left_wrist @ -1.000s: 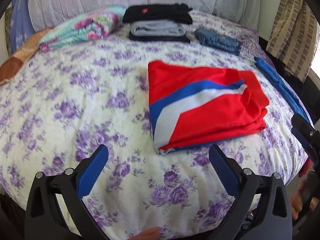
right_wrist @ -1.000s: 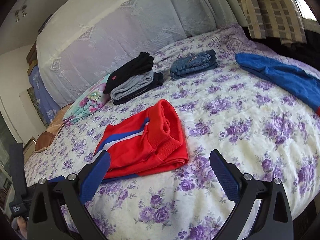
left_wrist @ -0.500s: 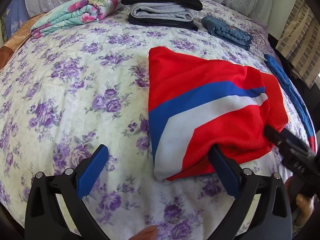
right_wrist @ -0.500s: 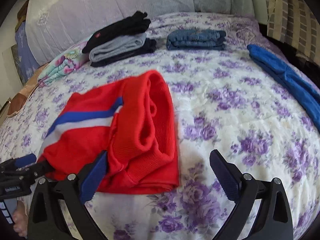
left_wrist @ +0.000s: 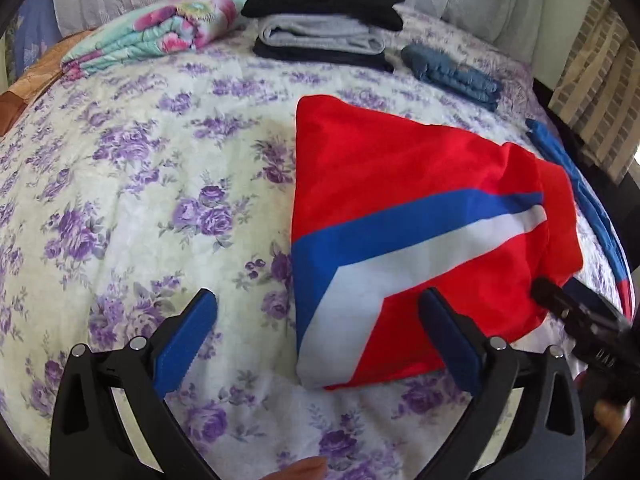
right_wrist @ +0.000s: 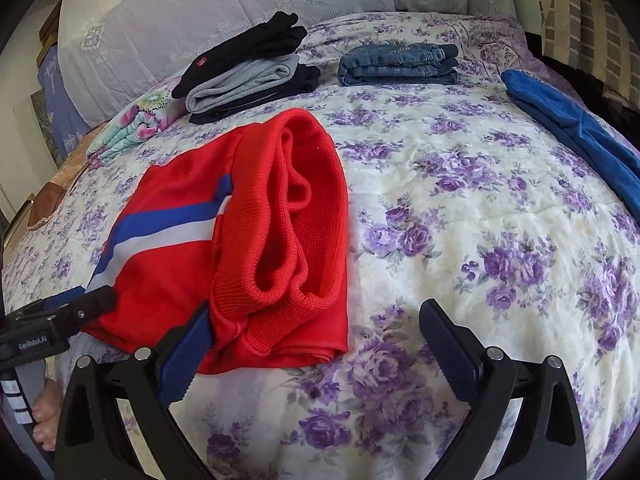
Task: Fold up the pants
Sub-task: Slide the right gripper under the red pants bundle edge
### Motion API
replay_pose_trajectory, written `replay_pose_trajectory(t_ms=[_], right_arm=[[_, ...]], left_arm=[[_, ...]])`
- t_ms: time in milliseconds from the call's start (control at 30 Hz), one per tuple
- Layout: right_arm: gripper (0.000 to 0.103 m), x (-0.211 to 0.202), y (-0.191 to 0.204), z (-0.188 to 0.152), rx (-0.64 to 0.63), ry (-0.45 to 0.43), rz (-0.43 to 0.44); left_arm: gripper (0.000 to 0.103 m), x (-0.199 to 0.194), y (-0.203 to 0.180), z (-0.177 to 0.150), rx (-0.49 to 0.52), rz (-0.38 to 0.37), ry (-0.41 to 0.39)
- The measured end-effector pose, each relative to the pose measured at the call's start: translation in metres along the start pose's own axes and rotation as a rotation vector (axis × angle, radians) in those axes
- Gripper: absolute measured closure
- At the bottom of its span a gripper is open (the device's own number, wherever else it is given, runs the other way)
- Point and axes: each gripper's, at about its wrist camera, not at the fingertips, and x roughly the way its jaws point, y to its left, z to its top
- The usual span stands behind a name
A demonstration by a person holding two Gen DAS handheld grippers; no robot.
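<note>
- Pants (left_wrist: 420,216), red with a blue and a white stripe, lie folded into a thick bundle on the flowered bedspread (left_wrist: 140,208), toward its near edge.
- Seen from the right wrist, the ribbed red waistband end of the pants (right_wrist: 288,220) faces the camera, with its layers rolled over one another.
- Left gripper (left_wrist: 318,336) has its jaws spread wide and holds nothing; its right blue pad sits over the near edge of the pants, and its left pad is over bare bedspread beside them.
- Right gripper (right_wrist: 314,340) is also spread wide and holds nothing; its left pad is at the near corner of the pants, though I cannot tell whether it touches the cloth, and its right pad is over bare bedspread.
- Beyond the pants, near the head of the bed, a stack of folded clothes (left_wrist: 324,28) in black and grey stands.
- Folded jeans (right_wrist: 398,64) lie to the right of that stack, well apart from the pants.
- A folded flowered blanket (left_wrist: 156,36) lies beyond the pants to the left.
- A blue garment (right_wrist: 576,128) lies stretched out to the right of the pants, along the bedspread's edge.
</note>
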Motion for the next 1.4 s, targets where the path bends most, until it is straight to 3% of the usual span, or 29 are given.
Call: replay_pose_trajectory(t_ms=[167, 233, 300, 367, 433, 500, 567, 633, 800, 900, 1000, 1100, 1400], right_arm=[[0.004, -0.035, 0.03, 0.044, -0.057, -0.165, 0.048], [0.004, -0.025, 0.059, 0.063, -0.172, -0.152, 0.001], [0.004, 0.002, 0.082, 0.075, -0.307, -0.129, -0.109], [0.004, 0.036, 0.083, 0.081, -0.364, -0.042, -0.19], [0.004, 0.06, 0.069, 0.08, -0.355, 0.04, -0.19], [0.004, 0.063, 0.046, 0.083, -0.247, 0.081, -0.085], [0.004, 0.043, 0.025, 0.087, -0.113, 0.049, 0.05], [0.004, 0.019, -0.003, 0.087, 0.027, 0.031, 0.262], [0.004, 0.015, -0.062, 0.069, 0.332, 0.122, 0.558], [0.004, 0.027, -0.066, 0.054, 0.375, 0.176, 0.613], [0.004, 0.04, -0.06, 0.044, 0.396, 0.214, 0.673], [0.004, 0.05, -0.053, 0.042, 0.388, 0.227, 0.678], [0.003, 0.067, -0.041, 0.049, 0.381, 0.266, 0.722]], left_arm=[[0.004, 0.003, 0.006, -0.003, -0.017, -0.036, 0.001], [0.004, 0.002, 0.004, -0.005, -0.008, -0.027, -0.009], [0.004, 0.002, 0.005, -0.005, -0.008, -0.03, -0.012], [0.004, 0.002, 0.006, -0.006, -0.007, -0.036, -0.013], [0.004, 0.002, 0.007, -0.006, -0.005, -0.047, -0.017], [0.004, 0.002, 0.009, -0.006, -0.003, -0.07, -0.008], [0.004, 0.001, 0.013, -0.001, 0.004, -0.105, 0.02], [0.004, 0.001, 0.024, 0.007, -0.015, -0.177, 0.06], [0.005, 0.011, 0.05, 0.028, -0.128, -0.393, 0.125], [0.005, 0.023, 0.057, 0.036, -0.199, -0.496, 0.159], [0.005, 0.033, 0.058, 0.042, -0.246, -0.533, 0.172], [0.005, 0.039, 0.057, 0.045, -0.263, -0.565, 0.174], [0.005, 0.054, 0.039, 0.052, -0.14, -0.605, 0.175]])
